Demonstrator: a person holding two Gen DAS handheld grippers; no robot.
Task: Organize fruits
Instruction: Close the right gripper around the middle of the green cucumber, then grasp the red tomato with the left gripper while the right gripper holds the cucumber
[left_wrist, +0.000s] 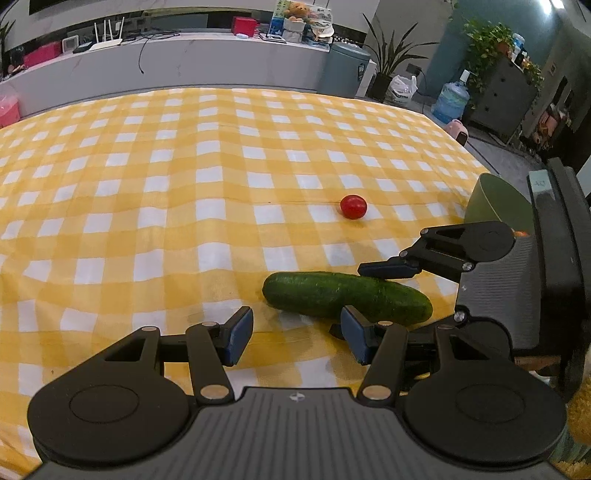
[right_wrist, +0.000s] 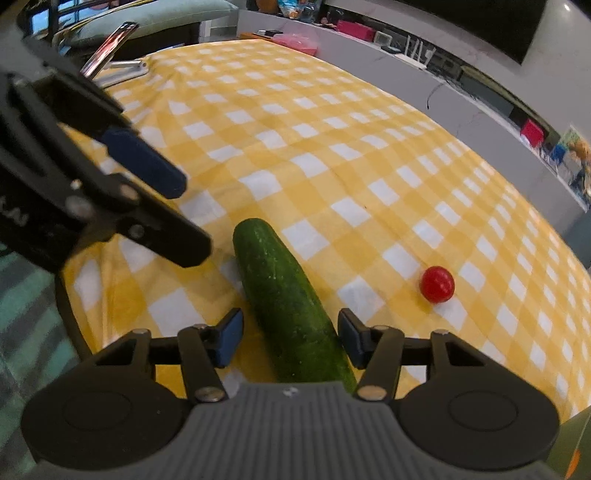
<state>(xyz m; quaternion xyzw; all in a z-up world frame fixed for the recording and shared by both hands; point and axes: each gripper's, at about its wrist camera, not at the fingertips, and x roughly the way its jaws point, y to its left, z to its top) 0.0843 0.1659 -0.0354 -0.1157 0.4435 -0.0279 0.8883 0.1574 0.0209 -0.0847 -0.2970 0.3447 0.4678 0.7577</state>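
Green cucumber (right_wrist: 291, 306) between open right gripper (right_wrist: 290, 338) fingers.

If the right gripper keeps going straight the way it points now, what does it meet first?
The cucumber. It already lies lengthwise between the open fingers of the right gripper, so pushing on would slide along or shove it. The tomato sits off to the right of that line.

Yellow-checked tablecloth (left_wrist: 147, 177), grey counter (left_wrist: 207, 62), potted plants (left_wrist: 388, 62) behind.

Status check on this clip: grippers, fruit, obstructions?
Right gripper open, straddling the cucumber, not clamped. Left gripper open, empty, just short of it. Cherry tomato loose on the checkered cloth. Green bowl at right; nothing blocking.
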